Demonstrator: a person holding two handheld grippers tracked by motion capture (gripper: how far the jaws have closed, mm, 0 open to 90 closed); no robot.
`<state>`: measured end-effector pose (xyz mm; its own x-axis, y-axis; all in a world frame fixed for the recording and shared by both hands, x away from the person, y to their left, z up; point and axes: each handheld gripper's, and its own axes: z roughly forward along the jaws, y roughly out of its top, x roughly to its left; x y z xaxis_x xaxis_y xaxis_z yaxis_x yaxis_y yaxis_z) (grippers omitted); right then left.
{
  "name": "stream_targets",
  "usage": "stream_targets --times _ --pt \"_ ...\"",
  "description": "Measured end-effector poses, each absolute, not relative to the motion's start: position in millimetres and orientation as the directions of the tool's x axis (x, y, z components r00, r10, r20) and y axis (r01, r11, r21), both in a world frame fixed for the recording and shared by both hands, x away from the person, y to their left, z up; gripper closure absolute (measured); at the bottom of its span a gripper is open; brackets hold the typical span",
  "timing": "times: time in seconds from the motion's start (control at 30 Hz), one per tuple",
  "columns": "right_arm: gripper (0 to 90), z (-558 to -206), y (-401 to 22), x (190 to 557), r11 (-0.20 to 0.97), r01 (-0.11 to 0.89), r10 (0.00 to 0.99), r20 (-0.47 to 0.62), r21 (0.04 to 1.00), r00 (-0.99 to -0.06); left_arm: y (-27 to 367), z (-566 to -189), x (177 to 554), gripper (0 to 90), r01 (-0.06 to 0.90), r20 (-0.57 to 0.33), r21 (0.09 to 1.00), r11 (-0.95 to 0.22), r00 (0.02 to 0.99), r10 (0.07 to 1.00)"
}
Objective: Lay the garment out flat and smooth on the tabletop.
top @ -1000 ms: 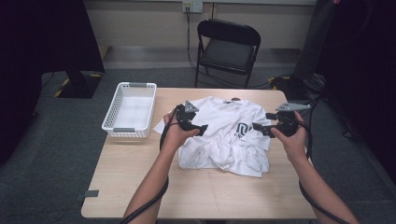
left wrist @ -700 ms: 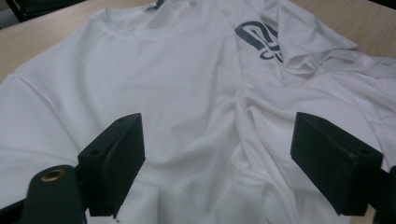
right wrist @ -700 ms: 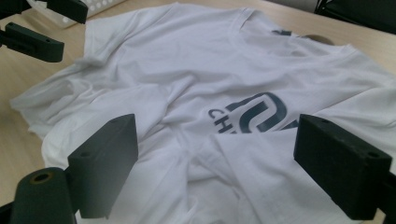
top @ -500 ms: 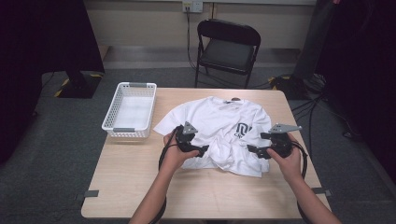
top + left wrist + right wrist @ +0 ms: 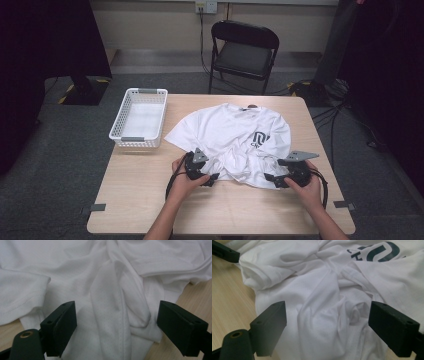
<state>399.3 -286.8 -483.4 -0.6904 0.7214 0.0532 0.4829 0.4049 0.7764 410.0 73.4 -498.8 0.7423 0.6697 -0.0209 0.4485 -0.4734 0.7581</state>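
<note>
At the near hem of the one white T-shirt [image 5: 235, 145], lying crumpled on the single worktop [image 5: 135, 200] with its dark logo up, sit two tongs: left tongs [image 5: 212, 177] and right tongs [image 5: 270, 179], each spread wide with a ridge of bunched cloth between the jaws but not yet pinched, the left having just opened a little further, probably lowered to opposite ends of that hem so as to grip it and pull the shirt flat. Left of the T-shirt, one white basket [image 5: 139, 120], seemingly waiting for the shirt; beyond the T-shirt, one black folding chair [image 5: 242, 52].
</note>
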Motion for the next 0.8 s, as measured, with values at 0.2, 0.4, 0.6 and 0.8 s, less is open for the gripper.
stream_targets --times 0.2,0.4,0.6,0.8 --pt "15.3 -493 -291 391 0.422 0.49 0.721 0.045 0.763 -0.691 72 -499 405 15.1 0.438 0.008 0.746 -0.501 0.748 0.664" --pt "13.7 -501 -291 387 0.46 0.487 0.719 0.01 0.742 -0.695 71 -500 404 13.6 0.438 0.014 0.735 -0.517 0.753 0.658" --pt "13.5 -501 -291 387 0.461 0.487 0.716 0.013 0.742 -0.698 71 -500 404 11.9 0.439 0.009 0.735 -0.517 0.756 0.655" --pt "13.5 -501 -291 387 0.463 0.487 0.717 0.01 0.741 -0.697 71 -500 405 11.2 0.437 0.007 0.734 -0.519 0.76 0.65"
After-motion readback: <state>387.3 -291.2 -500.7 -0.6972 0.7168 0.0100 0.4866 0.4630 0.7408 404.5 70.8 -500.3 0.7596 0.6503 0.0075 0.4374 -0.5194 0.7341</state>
